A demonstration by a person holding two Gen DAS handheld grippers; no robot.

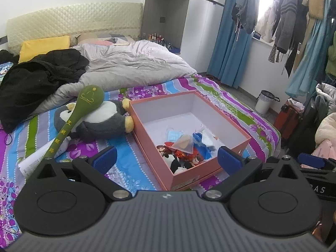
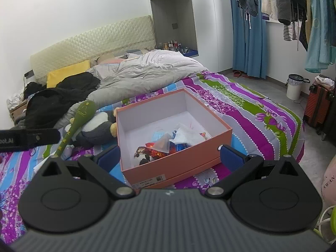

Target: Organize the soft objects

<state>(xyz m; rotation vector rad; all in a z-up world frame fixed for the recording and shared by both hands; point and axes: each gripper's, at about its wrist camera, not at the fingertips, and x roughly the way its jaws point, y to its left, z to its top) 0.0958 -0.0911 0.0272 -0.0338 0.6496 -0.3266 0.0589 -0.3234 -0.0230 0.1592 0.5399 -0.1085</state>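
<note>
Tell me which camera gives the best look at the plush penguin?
The left wrist view: the plush penguin lies close beside the pink box, under a green mallet. In the right wrist view it is smaller and partly hidden.

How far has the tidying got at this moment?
Partly done: small soft items already lie in the pink box. Nothing is in hand; the left gripper and right gripper are both open and empty. Left on the bed beside the box: the plush penguin and the green padded mallet lying across it.

White walls, a quilted cream headboard [image 2: 92,40], blue curtains [image 2: 250,31] beside a bright window [image 1: 271,2].
</note>
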